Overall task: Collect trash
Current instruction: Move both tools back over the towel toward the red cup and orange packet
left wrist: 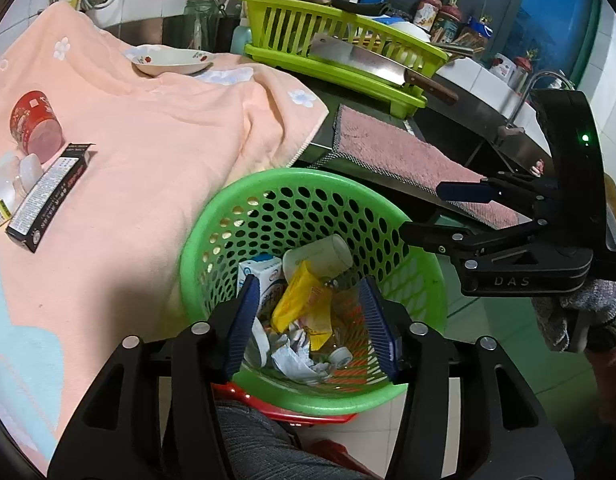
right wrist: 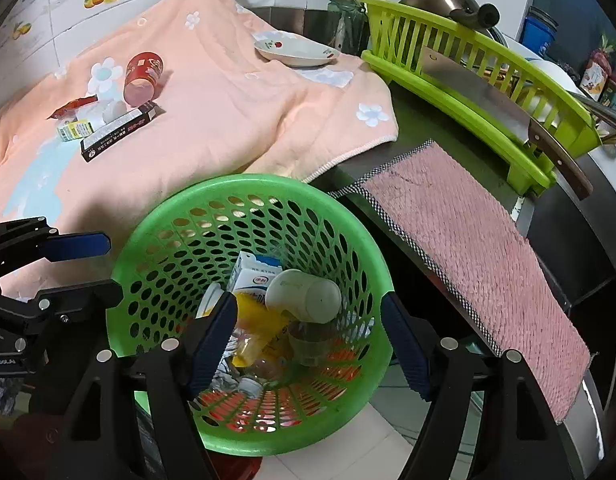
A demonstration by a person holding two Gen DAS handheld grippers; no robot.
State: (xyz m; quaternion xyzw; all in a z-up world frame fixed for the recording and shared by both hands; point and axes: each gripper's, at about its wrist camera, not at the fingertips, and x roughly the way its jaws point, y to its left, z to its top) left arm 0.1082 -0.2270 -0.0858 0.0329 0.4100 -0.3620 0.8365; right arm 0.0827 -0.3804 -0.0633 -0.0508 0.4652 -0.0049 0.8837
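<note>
While both claws hang over it, the green basket (left wrist: 308, 184) sits low centre in both views: round plastic, walls and floor punched with oval holes, red showing through the floor. Trash inside: a white-and-blue milk carton (left wrist: 263, 276), a crinkled yellow wrapper (left wrist: 297, 300), an off-white cup (right wrist: 308, 294) on its side, crumpled white paper (left wrist: 295, 356), and clear plastic that is hard to make out. Basket's near rim is cut off by the gripper bodies.

Left gripper (left wrist: 312, 320) at bottom centre of its own view, angled down into the basket, ribbed blue pads apart, nothing between them, no contact with the trash. Right gripper (right wrist: 308, 340) likewise tilted down over the basket, pads set wider, empty. Each shows side-on at the other view's edge, partly cropped. A knitted sleeve (left wrist: 588, 304) shows at the right edge behind the right gripper.

Uncollected trash lies at upper left on a soft peach towel (right wrist: 227, 92) with white flowers: a long black carton (right wrist: 119, 132), a red paper cup (right wrist: 141, 78) tipped over, a small yellow-green box (right wrist: 73, 130), a red wrapper (right wrist: 73, 106), and white bits I cannot identify. Shallow ceramic plate (right wrist: 295, 52) further back. Nubby pink cloth (right wrist: 480, 256) drapes over the counter edge at right. Lime slatted dish rack (right wrist: 468, 92) holds a steel cleaver (right wrist: 480, 96) with a wooden handle.
</note>
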